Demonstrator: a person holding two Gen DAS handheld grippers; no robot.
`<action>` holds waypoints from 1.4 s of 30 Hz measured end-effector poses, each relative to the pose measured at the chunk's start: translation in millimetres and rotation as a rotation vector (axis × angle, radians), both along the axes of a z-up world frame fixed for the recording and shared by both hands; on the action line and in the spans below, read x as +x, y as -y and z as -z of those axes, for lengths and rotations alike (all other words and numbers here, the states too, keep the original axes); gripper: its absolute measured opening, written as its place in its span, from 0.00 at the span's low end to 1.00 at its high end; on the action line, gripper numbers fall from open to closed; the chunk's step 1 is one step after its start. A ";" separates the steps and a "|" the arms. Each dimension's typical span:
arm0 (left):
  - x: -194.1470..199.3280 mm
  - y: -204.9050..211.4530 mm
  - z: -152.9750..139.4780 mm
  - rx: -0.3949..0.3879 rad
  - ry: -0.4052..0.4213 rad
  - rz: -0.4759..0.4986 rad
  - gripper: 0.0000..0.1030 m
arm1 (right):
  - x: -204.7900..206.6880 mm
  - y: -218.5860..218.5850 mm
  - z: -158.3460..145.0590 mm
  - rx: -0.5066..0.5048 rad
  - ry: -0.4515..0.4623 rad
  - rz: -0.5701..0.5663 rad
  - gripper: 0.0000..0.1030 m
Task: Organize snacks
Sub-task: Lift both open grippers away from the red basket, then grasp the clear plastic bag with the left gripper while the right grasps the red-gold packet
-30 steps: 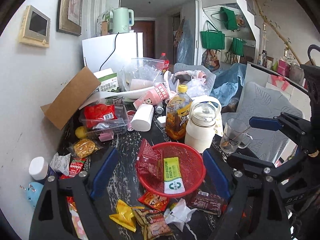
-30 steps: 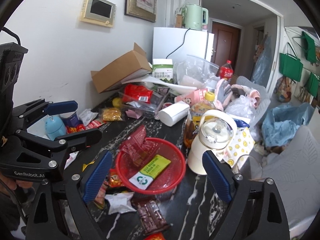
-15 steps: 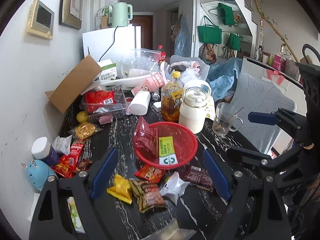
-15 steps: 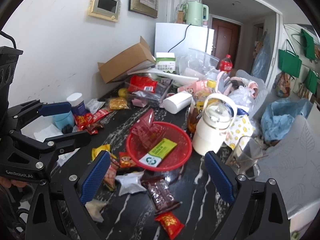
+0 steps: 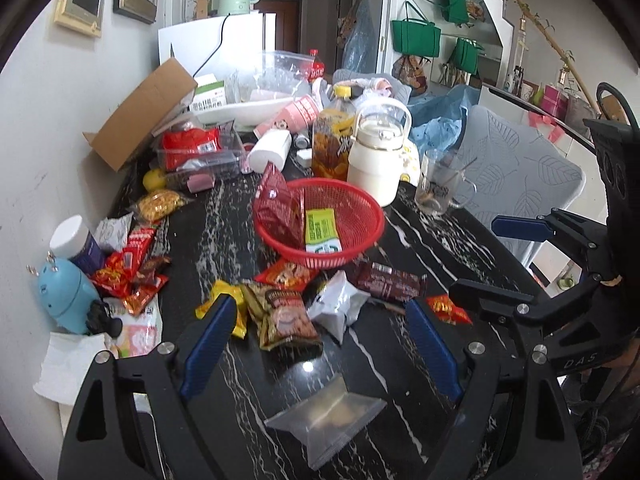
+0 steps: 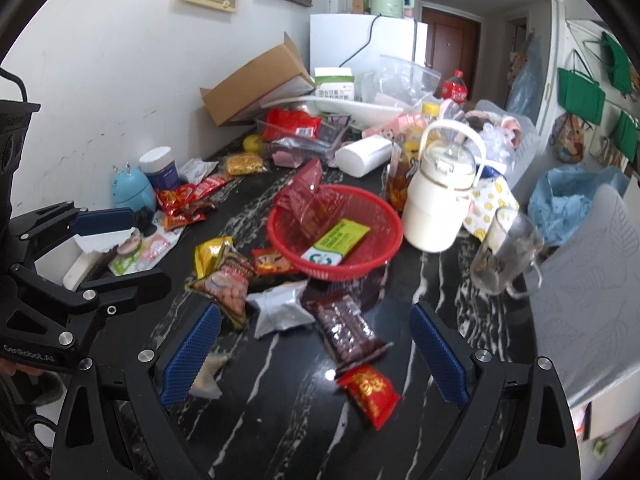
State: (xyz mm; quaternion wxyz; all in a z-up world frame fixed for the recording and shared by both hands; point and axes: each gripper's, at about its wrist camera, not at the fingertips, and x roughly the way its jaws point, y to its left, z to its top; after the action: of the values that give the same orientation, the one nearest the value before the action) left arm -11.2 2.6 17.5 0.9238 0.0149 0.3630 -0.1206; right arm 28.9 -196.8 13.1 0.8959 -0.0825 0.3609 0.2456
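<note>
Left wrist view: the left tool (image 5: 316,336) hangs over the near edge of the black marbled counter (image 5: 224,224), tilted downward, jaws wide apart and holding nothing. Only this view shows fully the clear packet (image 5: 326,420) lying at the near edge between the blue pads. The red basket (image 5: 356,216) sits mid-counter with a green packet (image 5: 320,228) and a dark red packet (image 5: 280,204) in it. The right tool (image 5: 520,256) shows at the right, also gaping.

Right wrist view: the right tool (image 6: 316,348) is likewise angled down, wide open and empty. Here a small red packet (image 6: 370,394) lies between its pads near the counter's front edge, with a brown bar packet (image 6: 346,330) and a silver packet (image 6: 280,308) just beyond. The glass mug (image 6: 502,254) stands by the right edge.

Compared with a second ago, both views take in more of the near counter, and the basket appears farther off.
</note>
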 end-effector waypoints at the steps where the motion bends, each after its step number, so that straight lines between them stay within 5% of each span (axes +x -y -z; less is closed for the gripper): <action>1: -1.6 -0.1 3.5 -0.003 -0.011 0.000 0.84 | -1.6 0.9 3.9 0.002 -0.009 0.004 0.93; 22: -15.0 -2.0 73.0 -0.087 -0.195 0.078 0.84 | -17.7 14.0 80.2 0.031 -0.232 0.060 0.93; 32: 1.5 -1.1 115.0 -0.074 -0.322 0.091 0.84 | -14.2 21.7 99.3 0.015 -0.260 0.092 0.93; 42: 4.9 8.5 125.9 -0.013 -0.352 0.074 0.84 | -4.6 33.8 105.3 0.027 -0.280 0.127 0.93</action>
State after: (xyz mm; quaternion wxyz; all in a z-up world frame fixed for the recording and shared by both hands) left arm -6.3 -5.9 -108.5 0.8410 0.0006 0.5176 -0.1575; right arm 24.2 -230.6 -92.2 0.8517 -0.0125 0.4833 0.2023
